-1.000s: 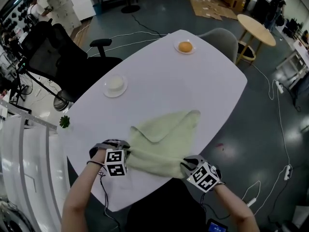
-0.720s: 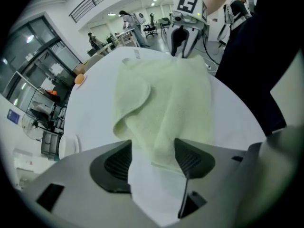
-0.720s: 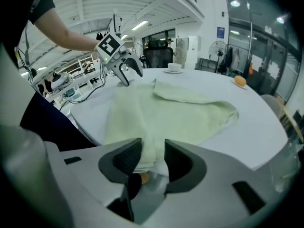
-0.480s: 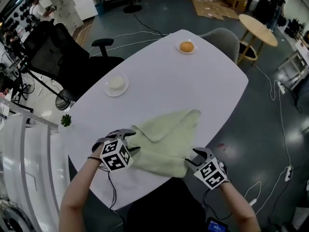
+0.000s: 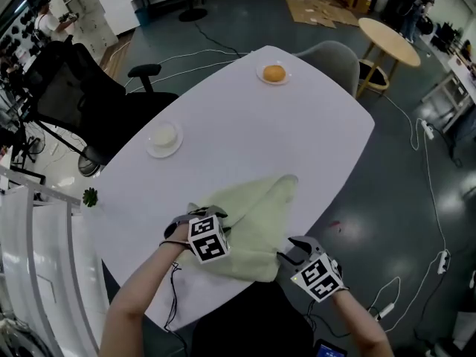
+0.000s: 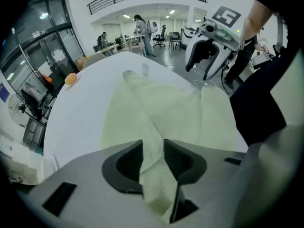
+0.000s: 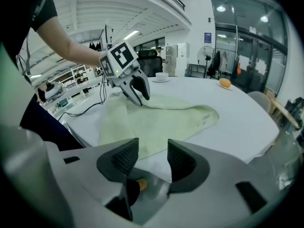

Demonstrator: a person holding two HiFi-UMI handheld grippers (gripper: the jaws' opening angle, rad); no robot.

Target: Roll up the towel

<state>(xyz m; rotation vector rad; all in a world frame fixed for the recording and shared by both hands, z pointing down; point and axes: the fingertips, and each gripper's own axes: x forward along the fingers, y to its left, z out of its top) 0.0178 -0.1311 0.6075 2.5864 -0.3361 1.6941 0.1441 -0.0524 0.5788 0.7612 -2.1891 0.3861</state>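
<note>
Towel (image 5: 253,214) pinched in left tool (image 6: 153,158), near parted right tool (image 7: 153,158).

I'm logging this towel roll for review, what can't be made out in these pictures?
Left gripper, head view: its marker cube covers the jaws' hold on the towel.
White item on the near plate, head view: too small to identify.
Towel tag, right gripper view: print too small to read.

Nothing legible: the tag (image 7: 207,119) on the towel (image 7: 156,122) and the blue sign (image 7: 207,37) at one o'clock are too small.
</note>
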